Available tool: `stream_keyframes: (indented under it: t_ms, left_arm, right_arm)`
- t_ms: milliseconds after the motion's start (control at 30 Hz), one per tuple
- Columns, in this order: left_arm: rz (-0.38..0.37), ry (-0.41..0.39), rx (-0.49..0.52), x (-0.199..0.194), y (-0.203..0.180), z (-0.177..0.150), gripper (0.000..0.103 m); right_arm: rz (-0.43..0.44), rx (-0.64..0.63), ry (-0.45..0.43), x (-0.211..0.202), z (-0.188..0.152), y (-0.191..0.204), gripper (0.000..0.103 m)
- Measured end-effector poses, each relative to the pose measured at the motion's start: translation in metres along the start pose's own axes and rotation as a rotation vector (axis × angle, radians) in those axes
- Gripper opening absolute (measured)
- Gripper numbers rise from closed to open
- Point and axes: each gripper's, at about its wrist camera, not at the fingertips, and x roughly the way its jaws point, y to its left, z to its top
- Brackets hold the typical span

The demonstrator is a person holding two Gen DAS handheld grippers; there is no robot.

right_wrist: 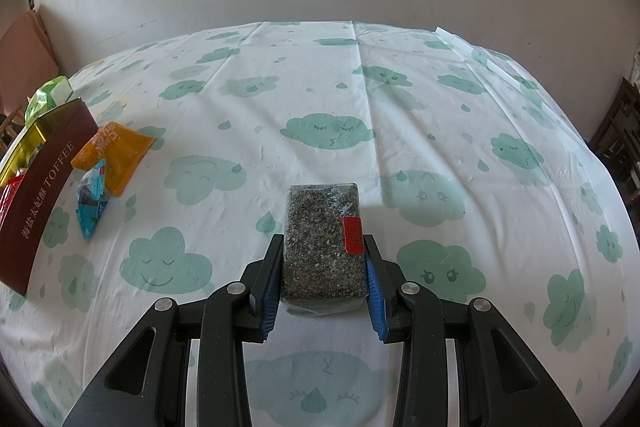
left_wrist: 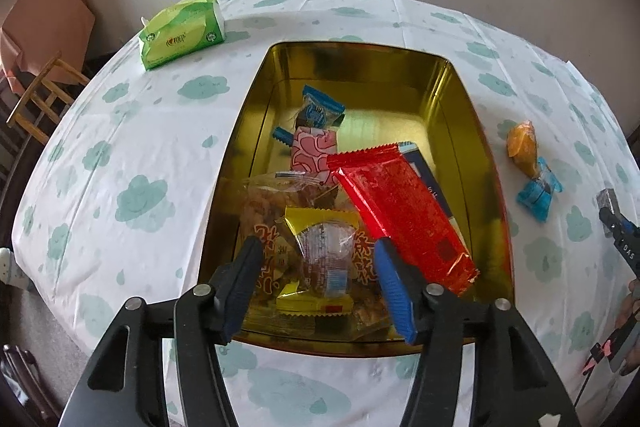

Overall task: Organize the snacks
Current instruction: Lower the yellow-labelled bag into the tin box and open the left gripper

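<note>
A gold-lined tin [left_wrist: 472, 115] sits mid-table and holds several snacks: a long red packet [left_wrist: 404, 215], a pink one [left_wrist: 312, 151], a blue-wrapped one [left_wrist: 320, 109], a clear bag of nuts [left_wrist: 272, 203] and a yellow-edged packet [left_wrist: 324, 247]. My left gripper [left_wrist: 317, 245] hangs open over the tin's near end; the yellow-edged packet lies between and below its fingers, and the pads are clear of it. In the right wrist view my right gripper [right_wrist: 323, 241] is shut on a grey speckled block [right_wrist: 322, 239] in clear wrap with a red label, just above the cloth.
An orange packet [right_wrist: 116, 151] and a blue wrapped sweet [right_wrist: 92, 199] lie on the cloud-print cloth [right_wrist: 328, 99] beside the tin's brown outer wall [right_wrist: 40, 163]. A green tissue pack [left_wrist: 182, 31] lies at the far left. A wooden chair [left_wrist: 40, 99] stands off the table's left edge.
</note>
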Motion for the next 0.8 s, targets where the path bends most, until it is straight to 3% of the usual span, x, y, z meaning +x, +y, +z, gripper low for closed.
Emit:
stream_keyframes:
  t_ms: [267, 433, 800]
  left_arm:
    - [-0.014, -0.026, -0.009, -0.011, 0.002, 0.0, 0.062]
    - [0.022, -0.074, 0.01, -0.019, 0.001, -0.003, 0.063]
    - [-0.028, -0.11, 0.022, -0.028, 0.005, -0.011, 0.064]
  right_arm:
    - [-0.002, -0.002, 0.001, 0.0, 0.0, 0.001, 0.038]
    - [-0.002, -0.002, 0.001, 0.0, 0.0, 0.001, 0.038]
    - [-0.002, -0.002, 0.001, -0.001, 0.0, 0.001, 0.037]
